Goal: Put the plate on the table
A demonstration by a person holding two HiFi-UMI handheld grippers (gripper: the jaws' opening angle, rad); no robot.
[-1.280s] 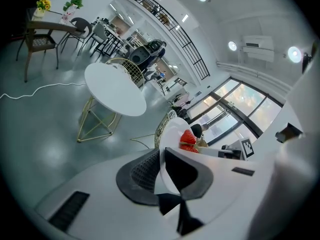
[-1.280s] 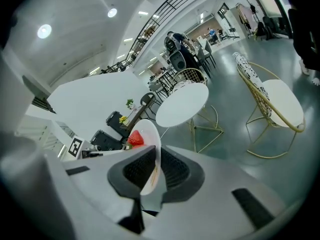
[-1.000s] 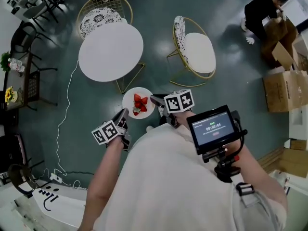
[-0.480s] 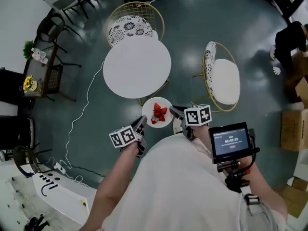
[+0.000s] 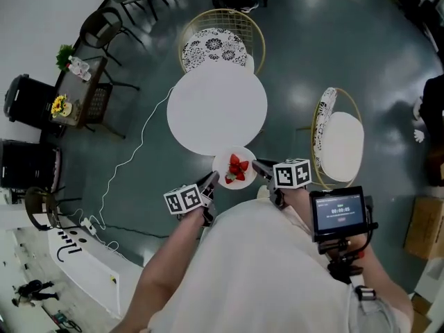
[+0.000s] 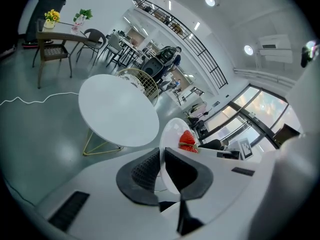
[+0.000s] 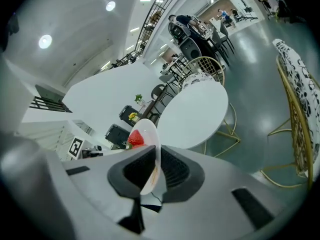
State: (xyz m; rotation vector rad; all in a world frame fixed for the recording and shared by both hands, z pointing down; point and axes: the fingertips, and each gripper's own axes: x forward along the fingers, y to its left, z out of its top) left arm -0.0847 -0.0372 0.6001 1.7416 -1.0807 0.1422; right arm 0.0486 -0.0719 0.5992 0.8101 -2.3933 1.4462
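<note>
Over the last second the round white table (image 5: 216,109) has slid down toward us in the head view. The plate (image 5: 225,161), which sat well clear of the table, now meets the table's near edge. We judge that the person has walked up to the table and that the carry is nearly over. The plate is not yet set down.

At the left, the left gripper (image 5: 209,180) is clamped on the plate's left rim. Its own view shows the 2 dark ribbed jaws pinching the thin white edge (image 6: 172,134).

In the middle, held between the 2 grippers, the plate is small, round and glossy white, and it looks roughly level. It carries a small heap of red strawberries (image 5: 238,166), some with green tops, near its centre.

At the right, the right gripper (image 5: 258,166) grips the opposite rim, its jaws closed on the edge (image 7: 150,134).

Further right stands a gold wire chair (image 5: 341,144) with a white seat, well apart from the plate.
</note>
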